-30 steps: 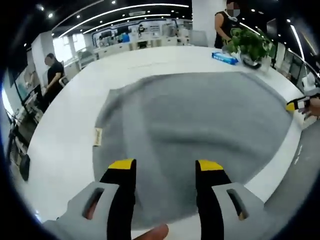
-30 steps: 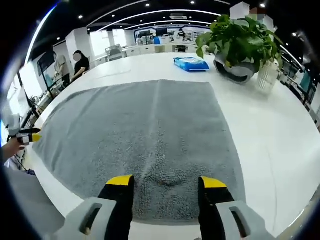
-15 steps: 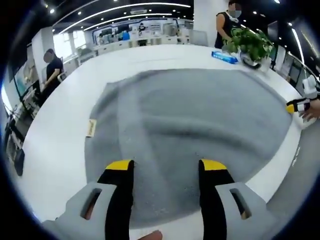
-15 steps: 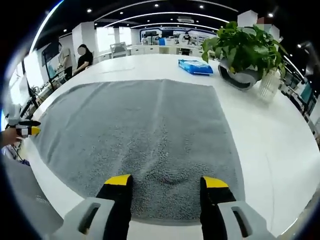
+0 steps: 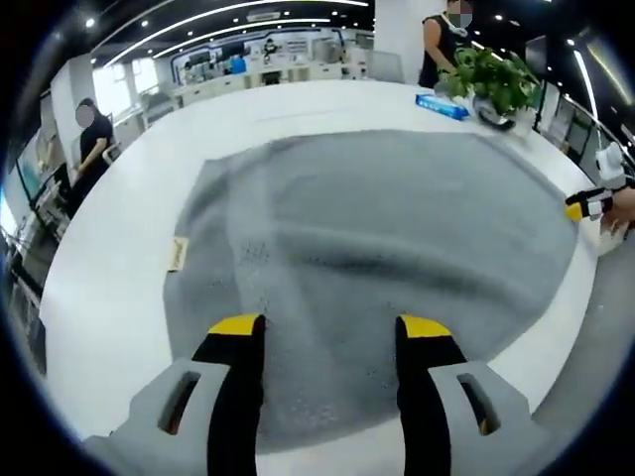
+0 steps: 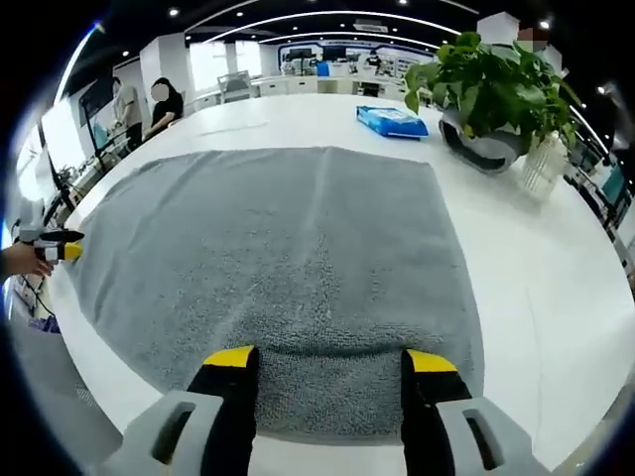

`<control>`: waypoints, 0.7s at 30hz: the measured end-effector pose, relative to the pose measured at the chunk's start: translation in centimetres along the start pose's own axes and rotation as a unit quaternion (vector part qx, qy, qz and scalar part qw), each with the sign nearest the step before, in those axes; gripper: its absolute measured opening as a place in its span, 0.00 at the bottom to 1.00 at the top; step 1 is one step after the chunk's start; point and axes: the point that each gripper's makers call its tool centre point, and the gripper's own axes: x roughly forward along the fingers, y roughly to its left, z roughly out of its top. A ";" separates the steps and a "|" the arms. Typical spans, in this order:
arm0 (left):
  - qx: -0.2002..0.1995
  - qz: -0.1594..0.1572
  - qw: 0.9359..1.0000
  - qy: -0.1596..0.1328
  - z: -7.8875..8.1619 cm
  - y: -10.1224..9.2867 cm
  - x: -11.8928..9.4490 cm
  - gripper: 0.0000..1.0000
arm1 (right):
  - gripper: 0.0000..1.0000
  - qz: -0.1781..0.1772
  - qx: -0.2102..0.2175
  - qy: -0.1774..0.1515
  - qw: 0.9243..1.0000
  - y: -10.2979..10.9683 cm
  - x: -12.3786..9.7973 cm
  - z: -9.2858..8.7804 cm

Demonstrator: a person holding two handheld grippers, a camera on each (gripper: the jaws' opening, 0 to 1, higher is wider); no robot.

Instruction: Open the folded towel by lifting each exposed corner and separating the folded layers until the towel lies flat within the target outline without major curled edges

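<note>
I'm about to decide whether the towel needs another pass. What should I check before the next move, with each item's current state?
1. Towel unfolded into one layer: ok.
2. Near edge by the right tongs flat: ok.
3. Near edge by the left tongs flat: ok.
4. Label side edge free of curl: cannot tell.
5. Towel within target outline: cannot tell, no outline visible on the table.
6. Both tongs open, gripping nothing: ok.

Grey towel (image 5: 387, 248), left gripper view: now sits higher and nearer in frame than a second ago, a camera shift; its small tag (image 5: 178, 254) on the left edge appears slightly higher. Right gripper view: towel (image 6: 288, 248) surface appears flatter, the shallow dimple near the jaws gone, replaced by a straight crosswise crease just ahead of the right gripper (image 6: 333, 359).
</note>
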 end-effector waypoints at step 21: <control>0.018 -0.017 0.999 0.034 3.5 1.1 3.6 0.55 | 0.58 0.001 0.000 0.006 1.000 -1.7 3.1 3.9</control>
